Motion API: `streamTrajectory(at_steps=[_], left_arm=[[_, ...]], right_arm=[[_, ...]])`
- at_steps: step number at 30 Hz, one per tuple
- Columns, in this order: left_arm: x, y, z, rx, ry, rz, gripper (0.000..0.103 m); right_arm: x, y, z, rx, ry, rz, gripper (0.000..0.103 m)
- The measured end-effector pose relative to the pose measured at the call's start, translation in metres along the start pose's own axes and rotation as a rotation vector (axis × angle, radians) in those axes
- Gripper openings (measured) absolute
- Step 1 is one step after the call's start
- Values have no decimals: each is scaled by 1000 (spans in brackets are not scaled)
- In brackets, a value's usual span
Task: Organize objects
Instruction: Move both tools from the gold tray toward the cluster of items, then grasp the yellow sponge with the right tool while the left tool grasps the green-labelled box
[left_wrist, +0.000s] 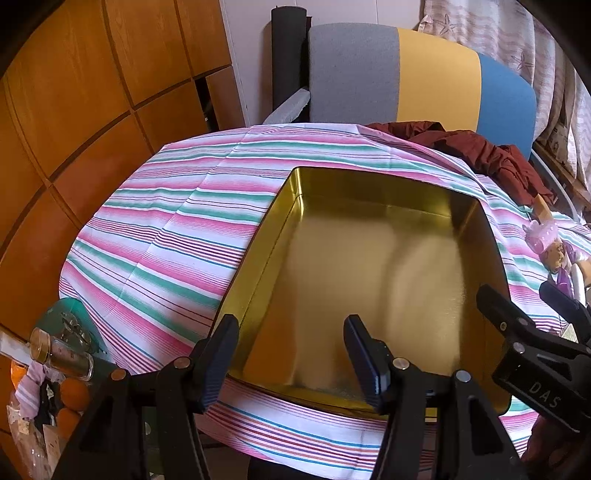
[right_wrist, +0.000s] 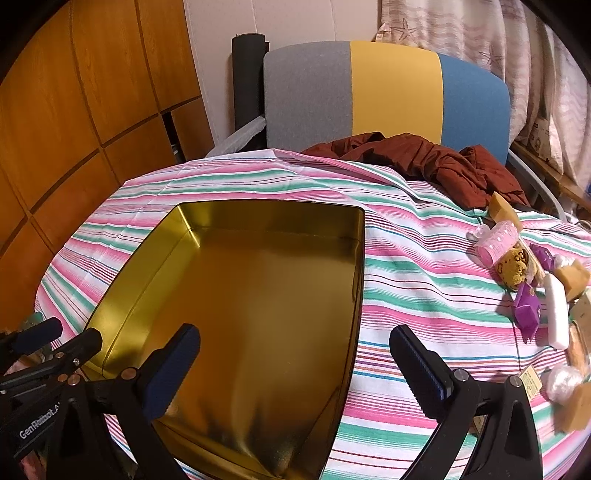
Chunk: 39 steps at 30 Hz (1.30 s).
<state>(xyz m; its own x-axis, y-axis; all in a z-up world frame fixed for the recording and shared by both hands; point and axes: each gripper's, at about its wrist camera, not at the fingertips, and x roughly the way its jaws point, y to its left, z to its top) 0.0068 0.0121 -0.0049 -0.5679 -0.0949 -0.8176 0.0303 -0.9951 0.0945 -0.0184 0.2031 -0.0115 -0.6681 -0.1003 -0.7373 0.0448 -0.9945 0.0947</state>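
Both claws, left claw (left_wrist: 291, 354) and right claw (right_wrist: 295, 365), released; small wrapped snacks (right_wrist: 524, 273), right of frame, likely light, crushable; grip mid-body, destined for gold tin (right_wrist: 364, 280).

This is a lived-in room of a home, not a lab or shop. The worktop is spread with a striped tablecloth (right_wrist: 424, 295) in pink, green and white, creased from folding. Behind it stands an upholstered chair (right_wrist: 388, 92) with a back in grey, yellow and blue panels, and a crumpled dark red garment (right_wrist: 424, 158) lies at the worktop's far edge. Wood-panelled cabinet doors (left_wrist: 92, 92) fill the left wall, and pale curtains (right_wrist: 517, 55) printed with starfish hang at right. Wrapped snacks and sweets (right_wrist: 524, 273) sit loose on the cloth, and oranges (left_wrist: 72, 393) and a small glass jar (left_wrist: 61, 354) crowd the corner.
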Motion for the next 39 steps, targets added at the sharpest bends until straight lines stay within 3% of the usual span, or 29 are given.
streamTrajectory(at_steps=[6,16,22,28,34,39], left_arm=[[0,-6,-1,5,11,-41,60],[-2,-45,-9,66,44,-264,60],[-10,-81,-12,181,29,-321,60],[-13,-99,-7,152,104,-569,60],[-18,-123,-2,179,85,-598,60],[-20,-157,1,272,102,-747,62]], right_arm=[[-11,-9,1,10,-43,-1,103],[-39,-49,2,21,-134,-61,103],[-52,-100,-14,81,-147,-141,103],[-69,-167,-39,163,-123,-308,103],[-94,-245,-70,284,-123,-426,103],[-97,-292,-95,359,-102,-456,103]])
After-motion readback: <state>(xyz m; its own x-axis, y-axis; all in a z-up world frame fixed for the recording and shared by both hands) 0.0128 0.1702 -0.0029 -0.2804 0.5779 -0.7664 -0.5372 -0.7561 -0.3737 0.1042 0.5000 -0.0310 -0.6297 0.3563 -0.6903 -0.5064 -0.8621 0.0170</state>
